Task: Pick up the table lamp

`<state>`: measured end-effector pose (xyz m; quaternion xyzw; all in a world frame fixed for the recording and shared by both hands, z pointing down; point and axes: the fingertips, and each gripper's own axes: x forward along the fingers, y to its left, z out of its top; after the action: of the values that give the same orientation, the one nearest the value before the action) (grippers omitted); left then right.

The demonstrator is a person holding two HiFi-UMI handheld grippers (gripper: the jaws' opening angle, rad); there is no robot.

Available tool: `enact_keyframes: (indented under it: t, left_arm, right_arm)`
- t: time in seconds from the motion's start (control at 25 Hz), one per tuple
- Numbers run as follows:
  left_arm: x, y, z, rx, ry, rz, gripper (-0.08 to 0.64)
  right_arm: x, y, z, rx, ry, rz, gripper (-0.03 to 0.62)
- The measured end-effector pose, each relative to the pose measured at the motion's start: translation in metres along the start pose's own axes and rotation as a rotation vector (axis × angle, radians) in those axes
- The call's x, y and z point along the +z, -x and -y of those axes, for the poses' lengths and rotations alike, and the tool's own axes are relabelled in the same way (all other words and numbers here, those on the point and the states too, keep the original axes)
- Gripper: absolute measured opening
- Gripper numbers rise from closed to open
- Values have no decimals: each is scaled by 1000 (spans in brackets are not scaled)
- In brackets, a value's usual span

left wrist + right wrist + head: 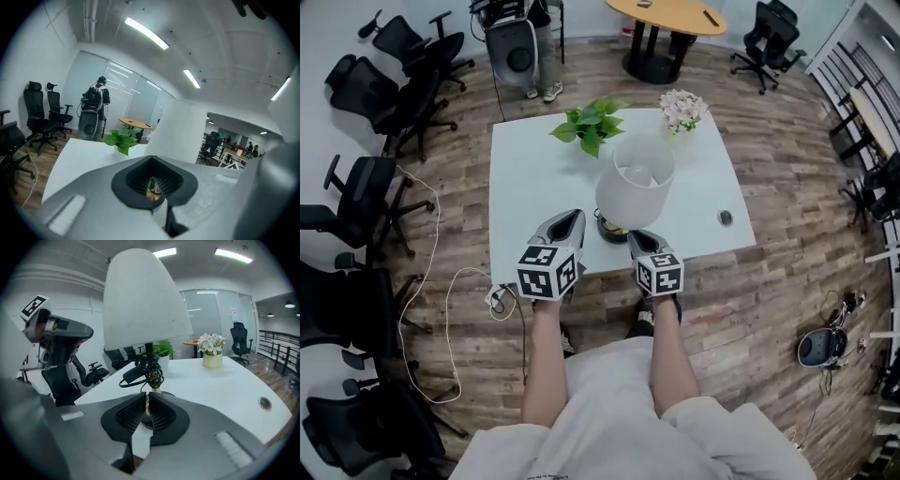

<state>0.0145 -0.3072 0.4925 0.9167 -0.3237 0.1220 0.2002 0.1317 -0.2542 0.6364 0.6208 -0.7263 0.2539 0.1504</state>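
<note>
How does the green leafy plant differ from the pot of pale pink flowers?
The green leafy plant has broad leaves spreading wide; the pot of pale pink flowers carries small blossoms in a tight cluster. The plant stands left of the white lamp shade, the flowers right. Both sit upright near the white table's far edge.

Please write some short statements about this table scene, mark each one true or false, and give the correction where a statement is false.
1. The table lamp stands upright on the white table. True.
2. Its shade is black. False: it is white.
3. A black cord is coiled on the lamp below the shade. True.
4. In the head view, the green plant is to the right of the flowers. False: it is to their left.
5. The left gripper and the right gripper are at the table's near edge, one on each side of the lamp. True.
</note>
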Motion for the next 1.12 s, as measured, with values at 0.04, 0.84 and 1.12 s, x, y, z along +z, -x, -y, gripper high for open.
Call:
enact_keyframes:
  t: [0.04,0.84,1.12]
  left_arm:
    - [0,-5,1,24,0,-1,1]
    - [-14,-27,-12,400,94,133,1]
    - [-22,-21,-18,458,85,125,1]
  right_arm:
    - [0,-5,5,19,16,-9,46]
    - [-10,-75,14,359,314,-18,145]
    - [-8,-97,1,389,358,5,192]
